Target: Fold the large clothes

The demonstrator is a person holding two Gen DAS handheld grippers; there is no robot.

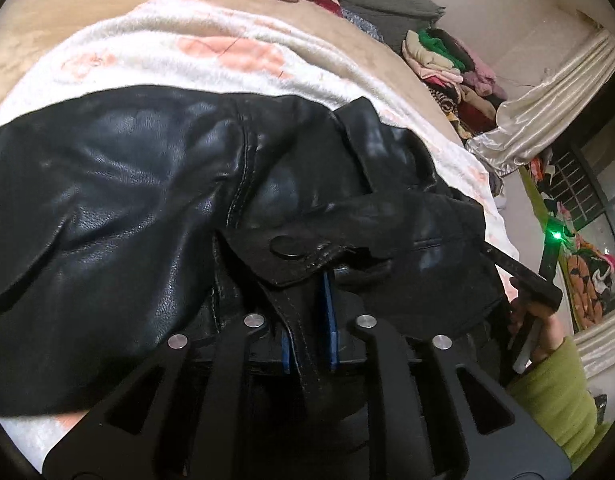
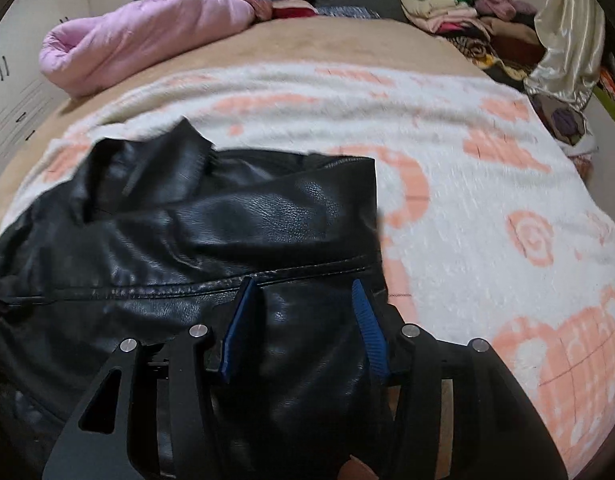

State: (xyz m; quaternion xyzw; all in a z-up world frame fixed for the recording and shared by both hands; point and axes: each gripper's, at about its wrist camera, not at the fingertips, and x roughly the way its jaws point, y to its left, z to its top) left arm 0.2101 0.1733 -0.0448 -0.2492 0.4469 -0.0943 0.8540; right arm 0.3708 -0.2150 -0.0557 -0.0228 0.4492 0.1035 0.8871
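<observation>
A black leather jacket lies crumpled on a white and peach blanket spread over a bed, the left tool pinched tight on a flap of its edge while the right tool rests on the leather, its blue fingers spread apart.

Home bedroom, prob. a lived-in one. A bed with tan sheet fills the view, w/ a white-and-peach fleece blanket spread on it. At 11 o'clock lies a pink quilted jacket; at 1 o'clock a pile of folded clothes and a satin curtain. White cupboard doors at 9 o'clock.
</observation>
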